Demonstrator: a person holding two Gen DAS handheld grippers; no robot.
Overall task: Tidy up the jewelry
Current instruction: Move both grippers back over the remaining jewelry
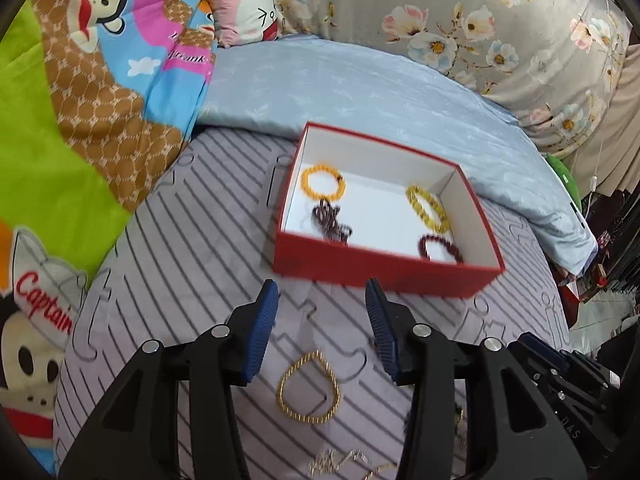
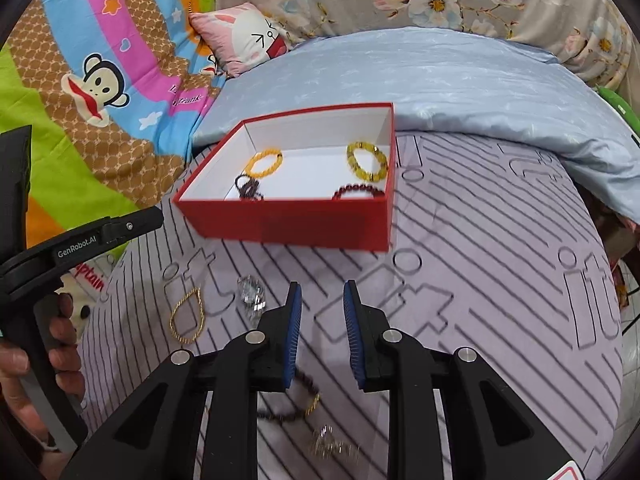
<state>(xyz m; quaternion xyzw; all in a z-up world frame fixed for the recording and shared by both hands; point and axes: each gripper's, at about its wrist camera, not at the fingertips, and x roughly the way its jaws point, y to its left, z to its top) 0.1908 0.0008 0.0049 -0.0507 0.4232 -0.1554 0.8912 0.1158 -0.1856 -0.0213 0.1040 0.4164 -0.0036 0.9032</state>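
Note:
A red box [image 1: 384, 270] with a white inside sits on the striped sheet. It holds an orange bead bracelet [image 1: 322, 182], a tangled dark bracelet [image 1: 332, 222], a yellow bracelet [image 1: 428, 208] and a dark red bracelet [image 1: 440, 248]. My left gripper [image 1: 322, 286] is open just short of the box's near wall, nothing between its pads. A gold chain bracelet [image 1: 309, 388] lies on the sheet beneath it. My right gripper [image 2: 323, 286] is open and empty, in front of the box [image 2: 288, 224]. Under it lie a dark bead bracelet [image 2: 288, 408] and a small gold piece [image 2: 332, 444].
A sparkling silver piece [image 2: 251, 296] and the gold chain [image 2: 187, 316] lie left of the right gripper. A hand [image 2: 40, 360] holds the left gripper's body [image 2: 80, 240] at the left edge. A blue quilt [image 1: 360, 88], a cartoon blanket [image 1: 80, 120] and a floral pillow [image 1: 480, 20] lie behind the box.

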